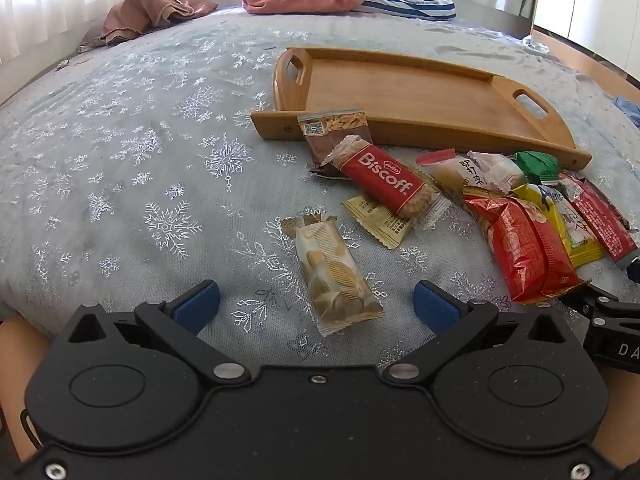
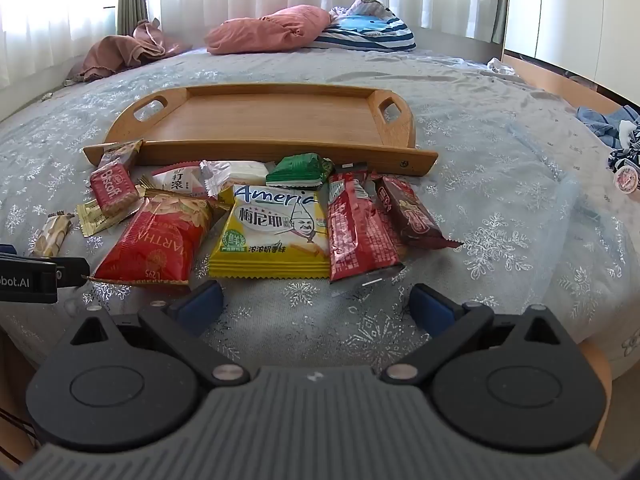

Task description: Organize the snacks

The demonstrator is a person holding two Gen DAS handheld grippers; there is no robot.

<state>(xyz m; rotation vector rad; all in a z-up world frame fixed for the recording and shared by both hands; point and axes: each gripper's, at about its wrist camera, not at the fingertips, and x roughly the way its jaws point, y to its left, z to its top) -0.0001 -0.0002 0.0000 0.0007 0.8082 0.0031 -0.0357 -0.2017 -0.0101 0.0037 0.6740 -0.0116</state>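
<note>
A pile of snacks lies on the bed (image 2: pixel 500 152), just in front of the near edge of a wooden tray (image 2: pixel 280 92). The tray has nothing in it. The left claw (image 1: pixel 316 304) is wide and holds nothing. A pale wafer pack (image 1: pixel 336 272) lies on the bed just past its blue tips. A red Biscoff pack (image 1: pixel 388 182) lies farther off, close to the tray. The right claw (image 2: pixel 316 304) is wide too, and holds nothing. Just beyond it lie a red bag (image 2: pixel 156 240), a yellow bag (image 2: pixel 272 236) and a dark red bar (image 2: pixel 360 228). Pillows sit at the far end of the bed.
</note>
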